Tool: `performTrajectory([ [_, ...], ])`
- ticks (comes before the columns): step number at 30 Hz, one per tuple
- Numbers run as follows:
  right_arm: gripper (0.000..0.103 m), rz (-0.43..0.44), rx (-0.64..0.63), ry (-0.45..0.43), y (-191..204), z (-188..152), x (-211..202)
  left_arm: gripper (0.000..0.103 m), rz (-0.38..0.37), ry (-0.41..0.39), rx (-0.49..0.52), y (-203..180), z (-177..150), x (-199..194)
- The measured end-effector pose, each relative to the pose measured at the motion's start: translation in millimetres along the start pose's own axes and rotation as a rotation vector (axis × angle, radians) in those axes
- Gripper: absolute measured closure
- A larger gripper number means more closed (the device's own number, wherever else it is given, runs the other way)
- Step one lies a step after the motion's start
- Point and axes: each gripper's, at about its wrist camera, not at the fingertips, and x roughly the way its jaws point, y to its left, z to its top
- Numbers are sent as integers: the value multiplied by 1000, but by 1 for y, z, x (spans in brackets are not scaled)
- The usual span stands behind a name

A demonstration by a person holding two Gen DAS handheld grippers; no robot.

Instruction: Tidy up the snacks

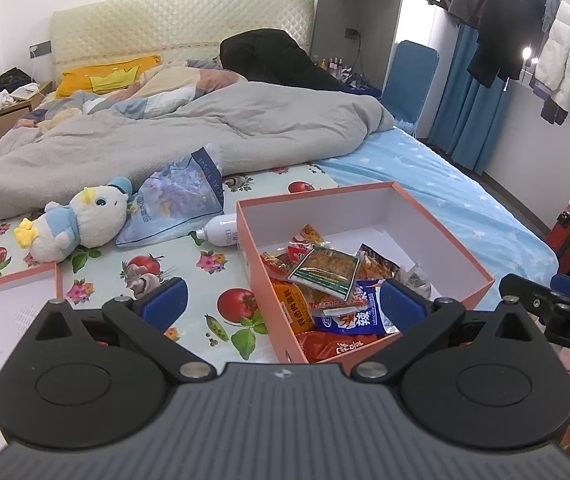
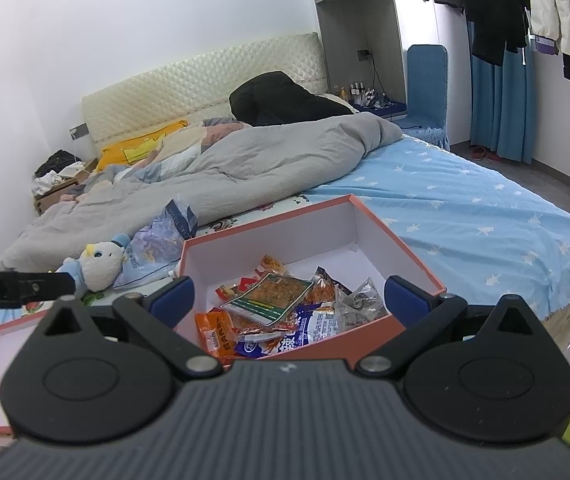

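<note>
On the bed (image 1: 425, 168), an orange box (image 2: 413, 256) with a white interior holds the snack packets (image 2: 269, 304), piled toward its near end. The left gripper (image 1: 283, 300) and the right gripper (image 2: 289, 298) both hover near that end, jaws apart and empty. The box lid (image 1: 9, 280) lies open-side up to the left, beside a plush duck (image 1: 85, 220).

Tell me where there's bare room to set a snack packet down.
Inside the orange box, the far white floor by the back wall is bare; the near half is crowded with snack packets. The fruit-print mat between the box and the plush duck is free. The lid looks bare.
</note>
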Motion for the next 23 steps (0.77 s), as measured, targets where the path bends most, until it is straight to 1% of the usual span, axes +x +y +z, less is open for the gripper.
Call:
performTrajectory([
  [23,0,4,-1,-7,0,4,-4,0,0,0,5,-2,1,-3],
])
